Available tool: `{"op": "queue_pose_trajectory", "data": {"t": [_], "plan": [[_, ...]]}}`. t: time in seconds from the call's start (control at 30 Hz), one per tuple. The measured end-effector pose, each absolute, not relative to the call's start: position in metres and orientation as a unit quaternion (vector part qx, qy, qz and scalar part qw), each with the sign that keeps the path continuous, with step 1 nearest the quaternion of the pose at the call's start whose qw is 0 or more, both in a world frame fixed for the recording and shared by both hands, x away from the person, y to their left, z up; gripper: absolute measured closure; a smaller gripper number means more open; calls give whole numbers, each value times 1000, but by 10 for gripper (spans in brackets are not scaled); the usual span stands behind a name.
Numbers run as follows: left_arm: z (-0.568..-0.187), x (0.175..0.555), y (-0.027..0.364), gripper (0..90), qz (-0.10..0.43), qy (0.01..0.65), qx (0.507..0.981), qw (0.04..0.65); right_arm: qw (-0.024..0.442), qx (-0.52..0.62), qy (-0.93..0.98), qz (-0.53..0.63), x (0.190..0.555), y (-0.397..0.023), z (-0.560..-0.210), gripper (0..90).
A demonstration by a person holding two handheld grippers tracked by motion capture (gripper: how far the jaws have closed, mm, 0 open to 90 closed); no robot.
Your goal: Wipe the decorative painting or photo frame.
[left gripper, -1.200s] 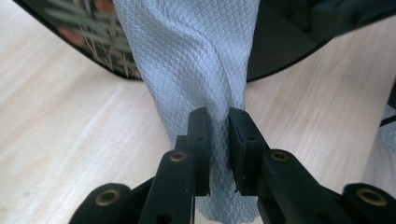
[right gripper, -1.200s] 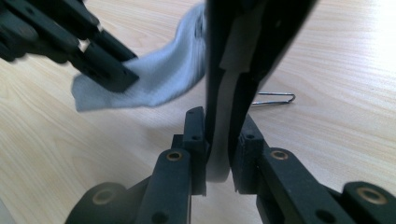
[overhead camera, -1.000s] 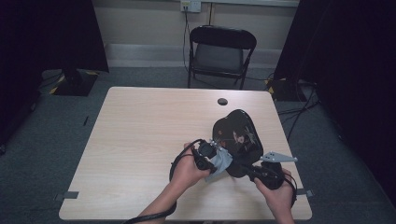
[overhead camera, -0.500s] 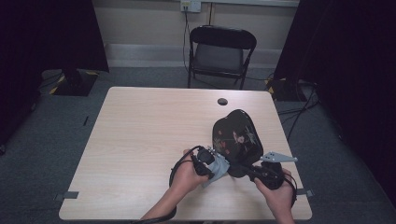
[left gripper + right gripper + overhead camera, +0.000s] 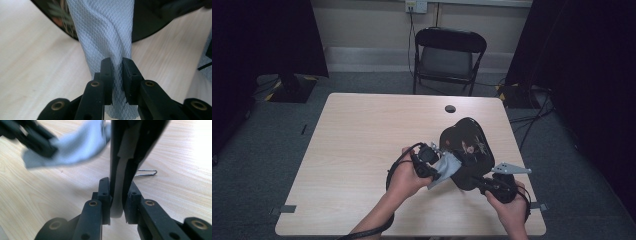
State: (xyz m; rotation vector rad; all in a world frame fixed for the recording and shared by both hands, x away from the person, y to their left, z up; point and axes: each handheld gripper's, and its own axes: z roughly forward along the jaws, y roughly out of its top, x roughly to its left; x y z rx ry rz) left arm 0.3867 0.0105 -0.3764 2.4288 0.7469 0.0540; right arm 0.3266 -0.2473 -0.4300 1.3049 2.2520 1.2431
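Right gripper (image 5: 117, 195) clamping tray (image 5: 466, 150) rim between jaws to steady it — left gripper (image 5: 117, 72) pinching cloth (image 5: 105, 37), wiping it.

No readable text, labels, brands or numbers, black object (image 5: 467, 150) bears patterned decoration, no letters legible

Pale blue diamond-weave cloth (image 5: 105, 37); black plate (image 5: 464, 150).
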Motion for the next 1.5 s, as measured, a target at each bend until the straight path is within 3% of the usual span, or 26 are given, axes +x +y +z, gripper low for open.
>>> {"op": "queue_pose_trajectory", "data": {"t": [0.37,0.57,1.5], "plan": [[-292,384,1,797,61,249,906,337,129,451,774,426,326,-246,-430,791],[-272,382,-7,797,64,235,900,362,130,451,774,426,326,-245,-430,791],[-348,386,-24,798,30,234,920,314,130,451,774,425,326,-244,-430,791]]}}
